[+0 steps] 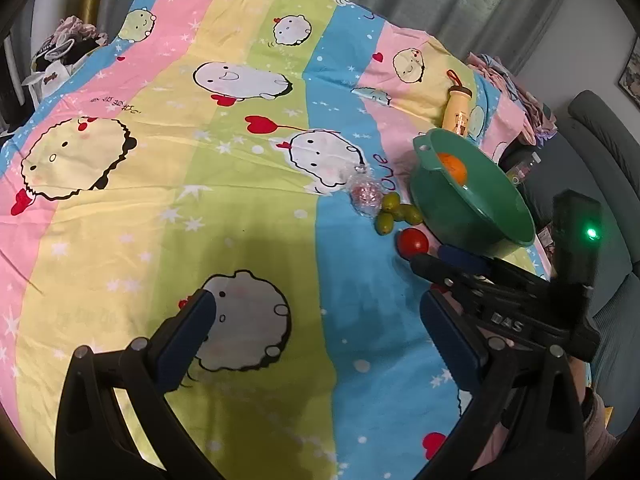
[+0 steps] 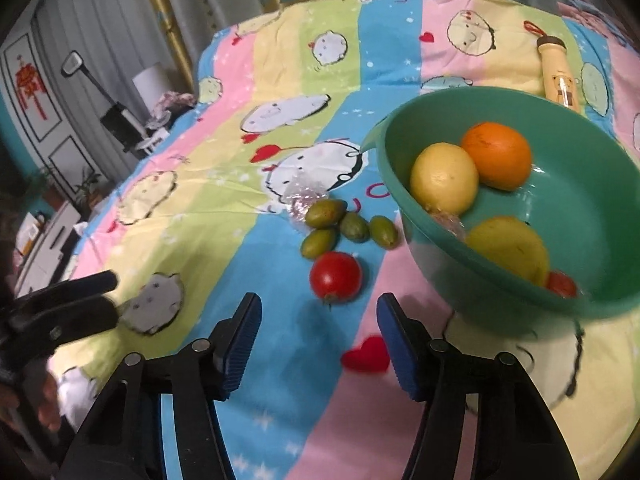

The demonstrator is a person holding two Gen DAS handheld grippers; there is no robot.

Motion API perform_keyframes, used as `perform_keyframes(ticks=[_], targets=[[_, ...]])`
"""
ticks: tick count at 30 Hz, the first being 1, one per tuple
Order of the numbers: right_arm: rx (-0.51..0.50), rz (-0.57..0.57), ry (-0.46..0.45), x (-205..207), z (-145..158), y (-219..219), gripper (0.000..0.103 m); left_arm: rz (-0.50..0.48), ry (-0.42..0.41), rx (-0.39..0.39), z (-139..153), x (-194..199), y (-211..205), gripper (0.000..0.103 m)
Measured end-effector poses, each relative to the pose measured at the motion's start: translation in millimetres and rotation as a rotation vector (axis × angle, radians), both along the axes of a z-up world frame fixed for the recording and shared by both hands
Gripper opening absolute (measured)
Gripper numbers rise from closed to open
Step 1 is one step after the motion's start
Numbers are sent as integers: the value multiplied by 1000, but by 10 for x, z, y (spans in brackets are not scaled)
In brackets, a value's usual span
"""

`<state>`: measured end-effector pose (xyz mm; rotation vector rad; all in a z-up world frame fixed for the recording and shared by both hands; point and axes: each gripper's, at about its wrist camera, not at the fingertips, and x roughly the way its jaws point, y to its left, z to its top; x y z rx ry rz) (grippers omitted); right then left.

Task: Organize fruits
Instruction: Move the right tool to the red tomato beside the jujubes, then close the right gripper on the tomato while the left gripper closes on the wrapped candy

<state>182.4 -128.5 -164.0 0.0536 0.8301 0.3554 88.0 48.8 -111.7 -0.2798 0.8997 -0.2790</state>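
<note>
A red tomato [image 2: 335,276] lies on the striped cartoon bedsheet [image 2: 280,380], just ahead of my right gripper [image 2: 318,316]. That gripper is open, its blue pads apart with nothing between them. Several green olives [image 2: 354,227] lie beyond the tomato. To the right stands a green bowl [image 2: 480,292] holding an orange [image 2: 498,156], a lemon [image 2: 444,178], another yellow fruit [image 2: 508,246] and a small tomato [image 2: 560,284]. In the left wrist view my left gripper [image 1: 320,320] hangs open over bare sheet, left of the tomato [image 1: 414,242], the bowl [image 1: 480,208] and the right gripper [image 1: 436,258].
A cream bottle [image 2: 558,72] with a red loop lies behind the bowl. A crumpled clear plastic bag [image 1: 364,196] sits by the olives. Clothes and clutter [image 1: 68,48] lie at the bed's far left edge. A grey sofa [image 1: 608,140] is at the right.
</note>
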Motion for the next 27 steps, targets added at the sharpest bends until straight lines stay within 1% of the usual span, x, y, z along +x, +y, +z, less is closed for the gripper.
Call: perform_keyframes(ticks=[2, 3, 4, 6, 8, 11, 13, 15, 16, 17, 18, 20, 22, 24, 27], targets=[[4, -11, 9, 85, -35, 15, 62, 1, 2, 4, -22, 41, 22, 102], [1, -16, 10, 115, -46, 19, 60, 1, 3, 7, -28, 57, 24, 102], [-9, -21, 14, 153, -65, 25, 57, 1, 2, 11, -34, 79, 30, 102], [-10, -16, 31, 190, -106, 36, 46, -2, -5, 24, -38, 140, 31, 102], [-31, -10, 26, 197, -118, 47, 41, -17, -27, 54, -31, 216, -1, 101], [-13, 7, 29, 180, -109, -7, 35, -67, -50, 107, -42, 397, -105, 99], [22, 20, 36, 139, -95, -68, 35, -117, -53, 136, -75, 557, -207, 91], [48, 30, 39, 73, -84, -123, 35, -158, -62, 174, -108, 688, -314, 87], [56, 31, 37, 35, -76, -153, 35, -189, -67, 189, -137, 762, -369, 82], [64, 31, 36, 11, -74, -168, 35, -205, -71, 210, -168, 825, -410, 81], [78, 33, 38, -25, -69, -203, 35, -222, -70, 222, -194, 880, -432, 80], [96, 35, 41, -62, -67, -234, 35, -265, -71, 220, -249, 978, -471, 80], [107, 38, 40, -105, -62, -267, 35, -291, -70, 250, -301, 1062, -517, 80], [119, 37, 36, -129, -55, -295, 35, -319, -79, 243, -310, 1107, -545, 80], [141, 32, 31, -138, -53, -340, 35, -339, -87, 290, -343, 1170, -625, 80]])
